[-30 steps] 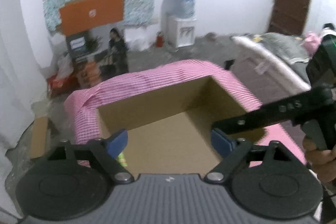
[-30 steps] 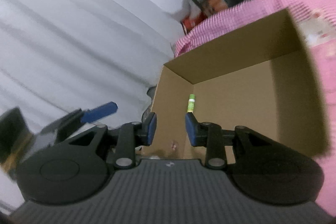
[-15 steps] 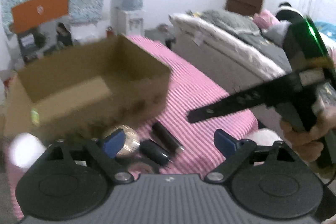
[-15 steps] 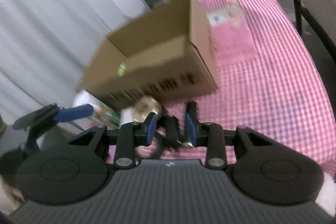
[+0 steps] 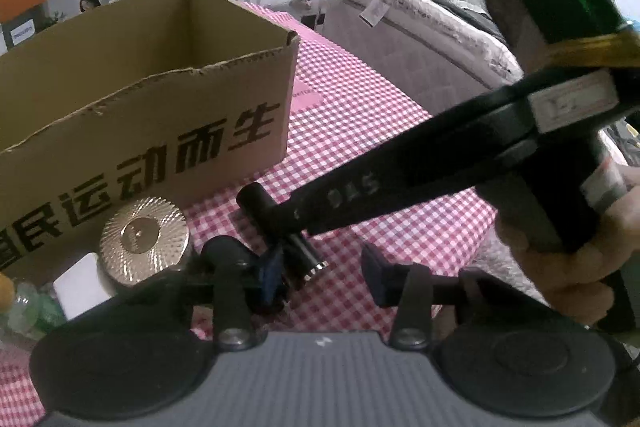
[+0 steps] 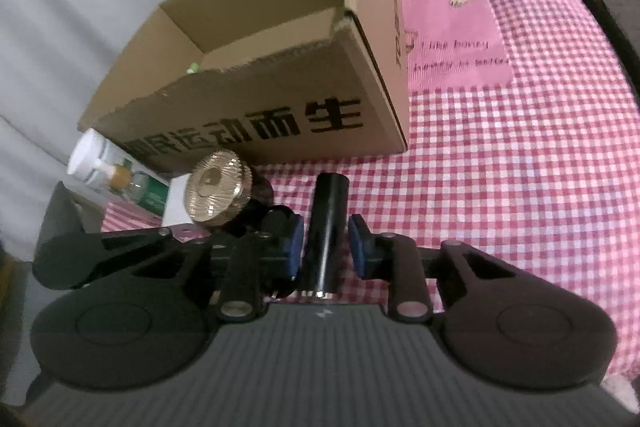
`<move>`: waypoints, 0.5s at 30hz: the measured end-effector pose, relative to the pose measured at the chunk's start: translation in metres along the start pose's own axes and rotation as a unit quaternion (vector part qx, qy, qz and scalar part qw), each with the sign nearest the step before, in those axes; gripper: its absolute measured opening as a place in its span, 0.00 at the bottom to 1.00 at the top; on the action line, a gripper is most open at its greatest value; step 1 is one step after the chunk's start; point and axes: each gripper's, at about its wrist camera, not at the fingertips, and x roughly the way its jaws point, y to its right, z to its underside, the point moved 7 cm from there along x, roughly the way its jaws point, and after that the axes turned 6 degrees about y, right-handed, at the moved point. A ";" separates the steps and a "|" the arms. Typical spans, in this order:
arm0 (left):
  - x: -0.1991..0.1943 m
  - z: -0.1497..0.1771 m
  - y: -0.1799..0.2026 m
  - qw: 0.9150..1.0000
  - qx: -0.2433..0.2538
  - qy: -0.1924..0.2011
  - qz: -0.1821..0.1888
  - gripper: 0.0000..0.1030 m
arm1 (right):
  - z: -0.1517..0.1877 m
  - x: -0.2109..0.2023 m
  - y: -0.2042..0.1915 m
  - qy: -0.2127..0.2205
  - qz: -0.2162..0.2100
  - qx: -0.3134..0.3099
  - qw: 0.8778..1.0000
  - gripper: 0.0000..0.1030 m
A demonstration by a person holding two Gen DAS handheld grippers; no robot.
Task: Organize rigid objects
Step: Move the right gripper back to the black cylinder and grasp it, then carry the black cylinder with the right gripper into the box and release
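Note:
A black cylinder [image 6: 326, 219] with a metal end lies on the pink checked cloth [image 6: 500, 187] in front of the cardboard box [image 6: 280, 107]. My right gripper [image 6: 326, 247] is closing on it, a blue pad tight against each side. From the left wrist view, one right finger [image 5: 360, 187] crosses over the cylinder [image 5: 256, 197]. My left gripper [image 5: 324, 277] hovers low beside it with its jaws closing. Only cloth and the cylinder's metal end lie between its pads, gripped by neither. A dark jar with a gold ribbed lid [image 5: 144, 239] stands left of both grippers.
The open box [image 5: 160, 131] holds a small green item [image 6: 193, 67]. A white-capped bottle [image 6: 92, 163] and a white block [image 5: 80, 287] sit at its left corner. A hand [image 5: 580, 267] holds the right gripper. A mattress [image 5: 420, 23] lies beyond the table's right edge.
Both grippers dropped from over the box's opening to the cloth in front of it. The left jaws narrowed from wide apart. The right jaws now straddle the black cylinder.

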 end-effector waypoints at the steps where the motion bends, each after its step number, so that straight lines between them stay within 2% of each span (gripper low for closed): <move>1: 0.002 0.000 0.000 1.000 0.002 -0.002 0.001 0.42 | 0.001 0.004 0.001 -0.005 0.000 0.002 1.000 0.20; 7: 0.010 0.000 0.000 1.000 0.004 -0.004 0.006 0.43 | 0.007 0.007 0.010 -0.005 -0.008 0.026 1.000 0.20; 15: 0.013 0.008 0.012 0.999 0.012 -0.023 0.022 0.59 | 0.030 -0.013 0.037 0.007 -0.022 0.110 0.994 0.20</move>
